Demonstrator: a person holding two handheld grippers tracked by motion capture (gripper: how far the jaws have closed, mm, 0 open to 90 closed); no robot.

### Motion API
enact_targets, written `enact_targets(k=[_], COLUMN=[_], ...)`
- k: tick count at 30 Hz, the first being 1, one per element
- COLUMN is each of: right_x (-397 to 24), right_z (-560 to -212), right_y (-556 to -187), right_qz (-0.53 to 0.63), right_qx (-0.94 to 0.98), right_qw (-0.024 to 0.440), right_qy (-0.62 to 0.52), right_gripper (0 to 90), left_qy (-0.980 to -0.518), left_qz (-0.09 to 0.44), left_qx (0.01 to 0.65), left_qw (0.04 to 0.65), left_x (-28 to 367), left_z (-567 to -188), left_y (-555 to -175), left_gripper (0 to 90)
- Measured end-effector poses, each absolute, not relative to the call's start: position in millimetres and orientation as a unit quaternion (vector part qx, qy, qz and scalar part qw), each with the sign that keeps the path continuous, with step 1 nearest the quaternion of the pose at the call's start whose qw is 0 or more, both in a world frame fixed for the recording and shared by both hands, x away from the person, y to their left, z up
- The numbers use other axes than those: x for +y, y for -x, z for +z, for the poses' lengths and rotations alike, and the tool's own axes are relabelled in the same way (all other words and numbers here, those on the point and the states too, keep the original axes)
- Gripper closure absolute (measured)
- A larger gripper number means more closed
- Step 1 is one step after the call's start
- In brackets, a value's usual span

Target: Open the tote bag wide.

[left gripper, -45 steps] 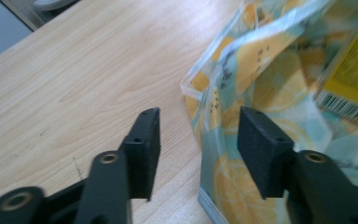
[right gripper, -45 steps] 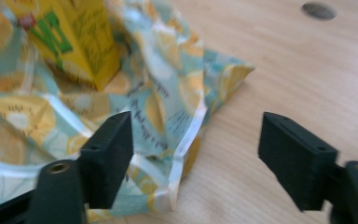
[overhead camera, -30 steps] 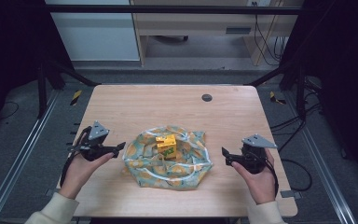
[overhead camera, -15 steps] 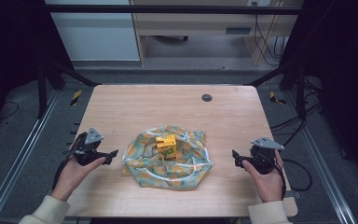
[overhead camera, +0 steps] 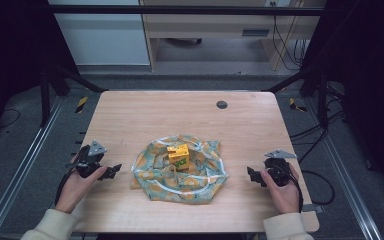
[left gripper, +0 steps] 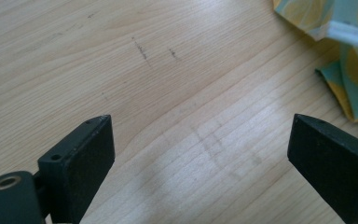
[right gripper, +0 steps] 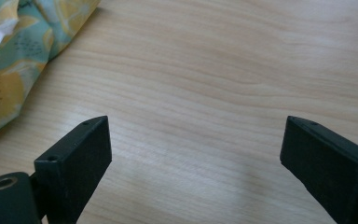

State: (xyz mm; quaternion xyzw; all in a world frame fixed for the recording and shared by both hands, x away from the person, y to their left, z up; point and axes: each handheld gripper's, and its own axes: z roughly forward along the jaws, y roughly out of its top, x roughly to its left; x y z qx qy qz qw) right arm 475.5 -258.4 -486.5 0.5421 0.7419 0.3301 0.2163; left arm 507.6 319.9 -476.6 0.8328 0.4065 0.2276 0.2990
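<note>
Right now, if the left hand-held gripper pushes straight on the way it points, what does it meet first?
Probably the patterned cloth: the left hand-held gripper, jaws open and empty, points at its near edge across bare table. Depth is unclear.

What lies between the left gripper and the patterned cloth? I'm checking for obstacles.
Only bare table between the left gripper and the cloth, in high and left gripper views.

left gripper: just opened wide, empty | right gripper: open, empty
</note>
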Motion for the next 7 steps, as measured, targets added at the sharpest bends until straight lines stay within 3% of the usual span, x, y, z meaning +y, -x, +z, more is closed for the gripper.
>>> enact_targets(k=[4,7], right_x=[-249,-240], right_z=[-492,-491], right_y=[-475,-473], right_qz=[0.336,0.324], right_qx=[0.751,0.765], right_qw=[0.186,0.196], right_qy=[-0.537,-0.521], right_gripper=[9.5,9.5], left_qy=[-0.827,-0.824], left_qz=[0.229,0.229], left_qx=[0.416,0.422], left_qw=[0.300,0.300], left_x=[325,326], left_z=[-478,-480], left_y=[-507,-505], left_gripper=[6.8,6.9])
